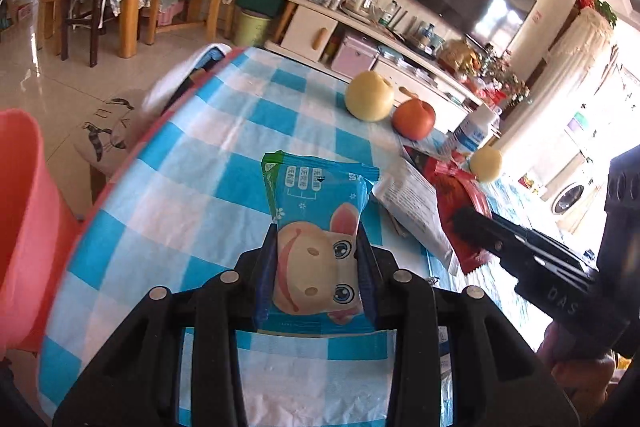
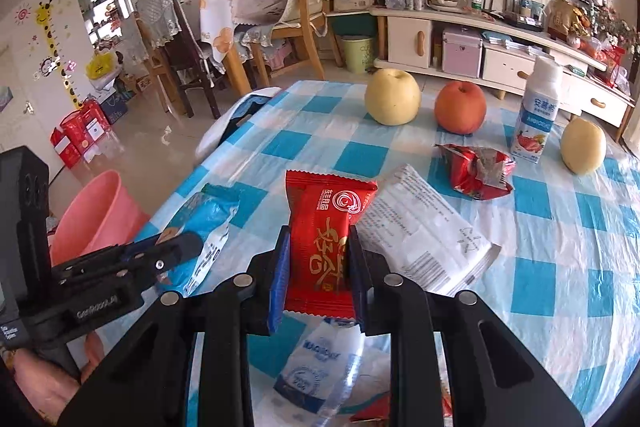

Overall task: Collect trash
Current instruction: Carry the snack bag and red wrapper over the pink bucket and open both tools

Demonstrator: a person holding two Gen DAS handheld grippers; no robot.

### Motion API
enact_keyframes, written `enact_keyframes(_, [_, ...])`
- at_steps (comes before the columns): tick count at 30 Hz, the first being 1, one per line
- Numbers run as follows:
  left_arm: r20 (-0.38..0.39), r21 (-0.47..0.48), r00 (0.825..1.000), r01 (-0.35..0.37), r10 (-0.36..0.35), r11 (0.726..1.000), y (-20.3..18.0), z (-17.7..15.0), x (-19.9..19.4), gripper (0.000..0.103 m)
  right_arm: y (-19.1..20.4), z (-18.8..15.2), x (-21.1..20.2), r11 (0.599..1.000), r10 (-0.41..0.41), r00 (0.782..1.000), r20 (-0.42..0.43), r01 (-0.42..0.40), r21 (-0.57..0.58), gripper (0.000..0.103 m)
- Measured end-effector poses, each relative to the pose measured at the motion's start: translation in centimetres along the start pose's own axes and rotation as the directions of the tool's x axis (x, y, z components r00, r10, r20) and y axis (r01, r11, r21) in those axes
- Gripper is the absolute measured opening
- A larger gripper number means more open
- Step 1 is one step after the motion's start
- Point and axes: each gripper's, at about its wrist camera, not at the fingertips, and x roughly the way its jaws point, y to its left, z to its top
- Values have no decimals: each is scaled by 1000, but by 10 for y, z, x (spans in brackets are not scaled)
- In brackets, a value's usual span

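Observation:
My left gripper (image 1: 318, 263) is shut on a blue snack wrapper (image 1: 320, 211) printed with a cartoon animal, held above the blue-and-white checked tablecloth (image 1: 224, 131). My right gripper (image 2: 318, 259) is shut on a red snack wrapper (image 2: 324, 235) with gold writing, also lifted off the table. The right wrist view shows the left gripper (image 2: 176, 247) at lower left with the blue wrapper (image 2: 208, 227); the left wrist view shows the right gripper (image 1: 464, 223) at right. A pink bin (image 2: 96, 215) stands on the floor beside the table's left edge. A white printed wrapper (image 2: 424, 227), a crumpled red wrapper (image 2: 476, 171) and a clear wrapper (image 2: 316, 371) lie on the cloth.
Two yellow pears (image 2: 394, 97) (image 2: 583, 146), a red apple (image 2: 460, 107) and a white yogurt bottle (image 2: 536, 115) stand along the table's far side. Wooden chairs (image 2: 296, 11), a green bin (image 2: 358, 53) and a low TV cabinet (image 2: 500, 39) lie beyond. The pink bin (image 1: 20, 227) is at far left.

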Motion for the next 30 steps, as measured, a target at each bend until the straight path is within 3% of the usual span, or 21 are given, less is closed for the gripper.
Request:
enact_keyframes(7, [139, -150, 984, -88, 109, 985, 50, 17, -40, 37, 78, 15, 1, 988, 112, 994, 2, -111, -111, 28])
enact_keyframes(11, [229, -266, 946, -166, 230, 950, 89, 22, -77, 37, 130, 25, 7, 967, 184, 983, -5, -182, -179, 28])
enact_keyframes(14, [262, -353, 909, -223, 324, 909, 117, 23, -98, 37, 171, 31, 16, 945, 242, 970, -23, -241, -223, 28])
enact_keyframes(17, [259, -458, 888, -234, 380, 858, 148, 20, -112, 37, 211, 34, 29, 922, 282, 958, -46, -284, -264, 28])
enact_keyframes(22, [223, -624, 849, -253, 478, 739, 202, 9, -132, 37, 259, 32, 62, 895, 318, 943, -98, -332, -298, 28])
enact_keyframes(26, [164, -690, 848, -266, 504, 673, 226, 2, -132, 38, 279, 25, 89, 897, 300, 941, -159, -335, -288, 32])
enact_keyframes(28, [148, -697, 848, -276, 509, 662, 232, 2, -131, 39, 277, 21, 91, 906, 293, 944, -154, -326, -269, 40])
enact_keyframes(30, [155, -686, 836, -293, 526, 666, 233, 4, -131, 46, 268, 16, 87, 917, 289, 948, -130, -314, -245, 60])
